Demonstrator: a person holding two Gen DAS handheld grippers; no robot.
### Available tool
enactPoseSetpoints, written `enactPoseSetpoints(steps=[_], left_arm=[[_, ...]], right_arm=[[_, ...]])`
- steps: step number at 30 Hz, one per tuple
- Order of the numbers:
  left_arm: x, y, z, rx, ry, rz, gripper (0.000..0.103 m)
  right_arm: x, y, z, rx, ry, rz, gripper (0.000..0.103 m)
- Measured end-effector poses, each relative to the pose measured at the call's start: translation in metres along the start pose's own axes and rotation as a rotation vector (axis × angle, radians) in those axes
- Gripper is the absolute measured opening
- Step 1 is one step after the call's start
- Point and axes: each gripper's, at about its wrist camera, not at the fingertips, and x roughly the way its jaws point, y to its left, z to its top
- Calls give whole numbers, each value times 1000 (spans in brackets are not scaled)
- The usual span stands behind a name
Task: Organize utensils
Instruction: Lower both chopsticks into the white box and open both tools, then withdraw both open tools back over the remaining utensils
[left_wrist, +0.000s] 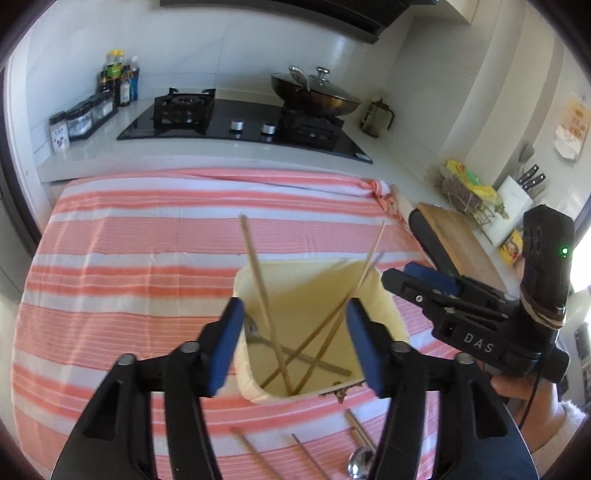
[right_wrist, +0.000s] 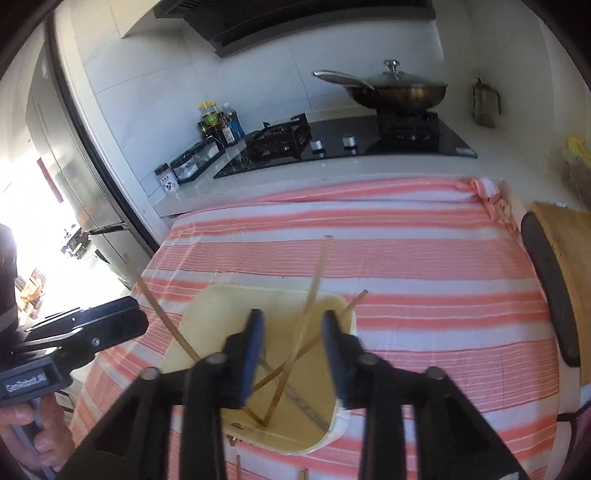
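Bamboo chopsticks (left_wrist: 264, 295) leaned loosely in the cream bin (left_wrist: 395, 314) on the striped desk (left_wrist: 129, 258), both the left claw (left_wrist: 291, 339) and right claw (right_wrist: 293, 350) spread empty above it, so a careless descent could topple the bin.

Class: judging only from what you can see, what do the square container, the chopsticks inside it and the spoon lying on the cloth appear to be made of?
Container: probably plastic; smooth, matte cream walls, rounded corners.
Chopsticks: likely bamboo or wood; pale tan, dull, thin.
Spoon: seemingly metal; grey bowl with bright reflections.
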Motion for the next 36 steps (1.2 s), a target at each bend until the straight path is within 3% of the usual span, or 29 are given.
enactPoseSetpoints(steps=[5, 8, 13, 16, 19, 22, 36], left_arm=[[-15, 5, -47, 41, 70, 37, 77], [-29, 9, -95, 72, 115, 71, 83], [-50, 19, -185, 23, 129, 131, 86], [-51, 23, -220, -50, 117, 185, 86], [-43, 25, -232, -99, 111, 207, 86], [-34, 19, -234, -75, 88, 237, 86], [-7, 21, -246, -32, 74, 320, 86]], right_arm=[[-33, -3, -24, -43, -46, -18, 54], [-62, -8, -56, -65, -39, -27, 54], [-104, -17, -156, -138, 19, -114, 55], [-116, -30, -219, -103, 64, -169, 55], [-121, -43, -260, -54, 104, -206, 55], [-123, -48, -279, -62, 111, -270, 55], [-118, -73, -299, 15, 111, -281, 58]])
